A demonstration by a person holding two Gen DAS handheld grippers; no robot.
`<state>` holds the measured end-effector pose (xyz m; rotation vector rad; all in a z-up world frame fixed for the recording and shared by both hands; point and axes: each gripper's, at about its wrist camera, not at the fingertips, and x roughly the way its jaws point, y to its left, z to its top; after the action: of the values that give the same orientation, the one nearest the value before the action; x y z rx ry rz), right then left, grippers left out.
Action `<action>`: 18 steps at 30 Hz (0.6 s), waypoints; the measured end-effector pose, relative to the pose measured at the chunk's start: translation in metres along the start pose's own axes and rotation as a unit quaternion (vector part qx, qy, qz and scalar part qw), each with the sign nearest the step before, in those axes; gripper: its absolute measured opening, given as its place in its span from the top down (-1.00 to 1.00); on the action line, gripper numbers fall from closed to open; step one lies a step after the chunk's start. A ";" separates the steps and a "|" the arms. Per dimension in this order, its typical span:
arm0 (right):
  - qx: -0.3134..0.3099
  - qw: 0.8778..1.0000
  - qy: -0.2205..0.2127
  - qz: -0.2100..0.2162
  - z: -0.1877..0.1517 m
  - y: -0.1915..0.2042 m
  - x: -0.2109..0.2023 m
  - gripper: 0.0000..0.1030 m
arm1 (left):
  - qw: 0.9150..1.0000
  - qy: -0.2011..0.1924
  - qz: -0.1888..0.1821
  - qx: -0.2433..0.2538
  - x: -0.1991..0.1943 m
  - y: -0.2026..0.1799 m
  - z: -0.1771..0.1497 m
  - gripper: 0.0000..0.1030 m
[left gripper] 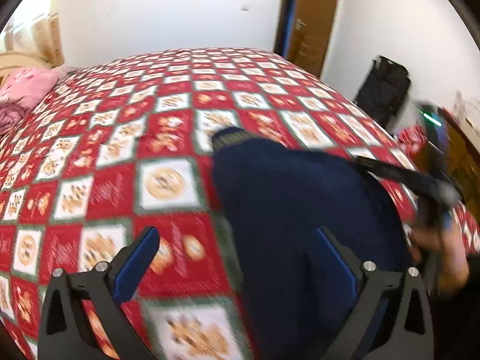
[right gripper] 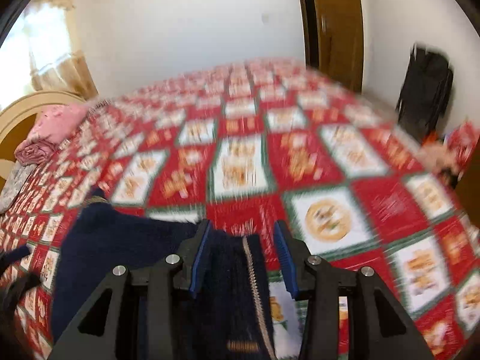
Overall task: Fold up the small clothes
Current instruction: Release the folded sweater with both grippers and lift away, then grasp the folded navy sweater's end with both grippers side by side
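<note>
Navy knit fills the lower right of the left wrist view: the small sweater (left gripper: 300,210) lies on the bed's red-and-white patterned quilt (left gripper: 120,150), its ribbed cuff or hem with tan stripes at the far end, ahead of the left claw (left gripper: 237,258). This claw stands wide, its blue-padded fingers (left gripper: 138,264) well apart; the one on the left hangs over bare quilt, the other over the navy cloth, and whether it touches the cloth cannot be told through the blur. To the right of the claw, the right claw's dark body (left gripper: 429,192) reaches in over the sweater's edge, a hand (left gripper: 444,258) behind it. Far ahead and to the left sits a pink pillow (left gripper: 27,87); far ahead to the right, a brown door (left gripper: 315,24) and a black bag (left gripper: 384,90) against the white wall.

From the right wrist view, the right claw (right gripper: 243,255) is partly open, with a bunched fold of the sweater (right gripper: 120,240) lying between its fingers (right gripper: 198,258); a pale zipper or trim line runs up that fold. The cloth sits against the left pad, with a gap before the right one, so a firm grip cannot be told. The rest of the garment spreads to the claw's left over the quilt (right gripper: 330,156). The pink pillow (right gripper: 57,120) lies far left, by a cream headboard (right gripper: 18,111).
</note>
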<state>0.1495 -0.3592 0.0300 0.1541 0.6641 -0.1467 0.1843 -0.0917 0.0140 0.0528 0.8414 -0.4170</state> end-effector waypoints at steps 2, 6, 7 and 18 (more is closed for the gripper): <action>-0.011 1.000 -0.006 0.025 -0.005 0.008 -0.020 0.15 | 1.000 0.017 -0.007 -0.009 0.018 0.011 0.014 -1.00; -0.023 0.997 0.022 0.074 -0.033 0.020 -0.026 0.15 | 0.992 0.080 -0.067 -0.066 0.066 0.024 0.030 -1.00; -0.026 0.996 0.036 0.081 -0.043 0.022 -0.022 0.15 | 0.989 0.090 -0.088 -0.080 0.077 0.022 0.032 -1.00; -0.080 0.995 0.024 0.047 -0.078 0.034 0.001 0.06 | 0.993 0.098 -0.055 -0.043 0.129 -0.013 0.063 -0.28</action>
<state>0.1096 -0.3116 -0.0279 0.0347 0.7126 0.0016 0.3009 -0.1604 -0.0367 -0.0334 1.0587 -0.4844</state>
